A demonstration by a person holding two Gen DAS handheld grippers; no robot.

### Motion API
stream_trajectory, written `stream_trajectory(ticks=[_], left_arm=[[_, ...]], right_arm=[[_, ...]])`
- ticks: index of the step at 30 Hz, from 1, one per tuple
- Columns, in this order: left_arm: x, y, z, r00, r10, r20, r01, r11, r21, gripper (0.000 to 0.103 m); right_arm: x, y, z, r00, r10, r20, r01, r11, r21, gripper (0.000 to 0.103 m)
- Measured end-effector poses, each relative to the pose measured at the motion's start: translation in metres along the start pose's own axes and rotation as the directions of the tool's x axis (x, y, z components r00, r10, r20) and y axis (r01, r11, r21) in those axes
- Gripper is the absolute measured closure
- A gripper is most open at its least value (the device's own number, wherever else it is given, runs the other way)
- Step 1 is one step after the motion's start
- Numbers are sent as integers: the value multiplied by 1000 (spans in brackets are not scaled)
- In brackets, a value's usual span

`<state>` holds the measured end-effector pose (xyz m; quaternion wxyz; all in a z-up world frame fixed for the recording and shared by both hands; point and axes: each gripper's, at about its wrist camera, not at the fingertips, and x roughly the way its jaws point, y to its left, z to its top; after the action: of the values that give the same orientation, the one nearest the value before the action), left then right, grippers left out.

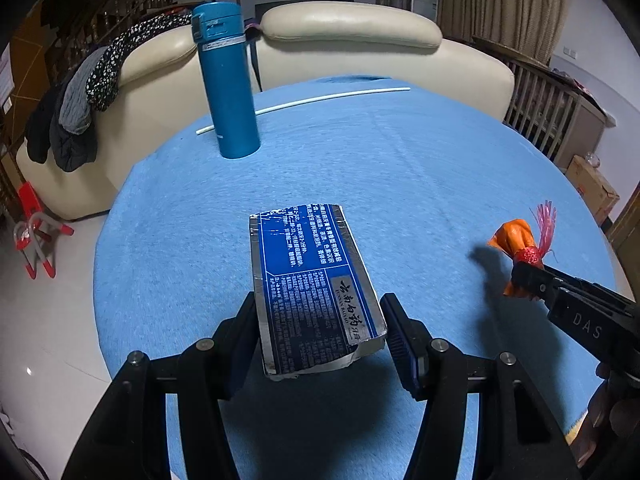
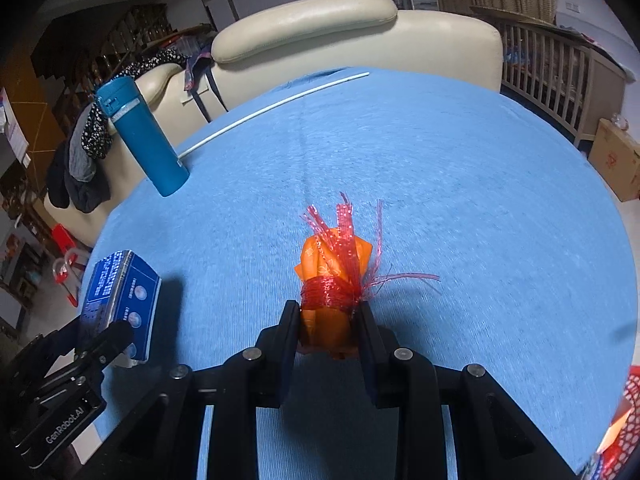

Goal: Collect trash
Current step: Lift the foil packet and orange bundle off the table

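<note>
My left gripper (image 1: 320,320) is shut on a blue and silver carton box (image 1: 312,280) and holds it above the blue tablecloth (image 1: 400,168). The box also shows in the right wrist view (image 2: 120,296), held by the left gripper (image 2: 116,340) at the lower left. My right gripper (image 2: 330,316) is shut on an orange wrapper bundle tied with red mesh ribbon (image 2: 332,276), lifted over the table. In the left wrist view the bundle (image 1: 520,240) and the right gripper (image 1: 528,276) are at the right.
A teal thermos bottle (image 1: 228,80) stands at the table's far left edge; it also shows in the right wrist view (image 2: 144,136). A thin white stick (image 1: 320,100) lies along the far edge. A cream sofa (image 1: 352,40) is behind. A red mesh item (image 2: 624,420) is at lower right.
</note>
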<state>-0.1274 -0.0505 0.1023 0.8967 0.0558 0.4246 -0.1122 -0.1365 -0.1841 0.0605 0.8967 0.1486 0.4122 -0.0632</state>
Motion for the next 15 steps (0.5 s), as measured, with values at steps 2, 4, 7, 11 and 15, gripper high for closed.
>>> stream_trajectory(ticks=[2, 4, 7, 11, 15], left_arm=[[-3, -3, -1, 1000, -2, 0, 2, 1000, 8, 42], [-8, -8, -3, 1000, -4, 3, 4, 1000, 17, 42], [-15, -14, -6, 1000, -6, 8, 6, 1000, 28, 42], [-22, -22, -8, 1000, -8, 17, 8, 999, 44, 42], [-30, -31, -8, 1000, -16, 25, 15, 998, 60, 42]], right_arm=[[-6, -2, -6, 1000, 1, 7, -1, 1000, 5, 73], [-11, -4, -11, 1000, 2, 13, -3, 1000, 12, 73], [-19, -7, -18, 1000, 4, 24, -4, 1000, 20, 73], [-30, -12, -25, 999, 10, 43, -11, 999, 36, 73], [-40, -18, -31, 998, 15, 62, -18, 998, 53, 73]])
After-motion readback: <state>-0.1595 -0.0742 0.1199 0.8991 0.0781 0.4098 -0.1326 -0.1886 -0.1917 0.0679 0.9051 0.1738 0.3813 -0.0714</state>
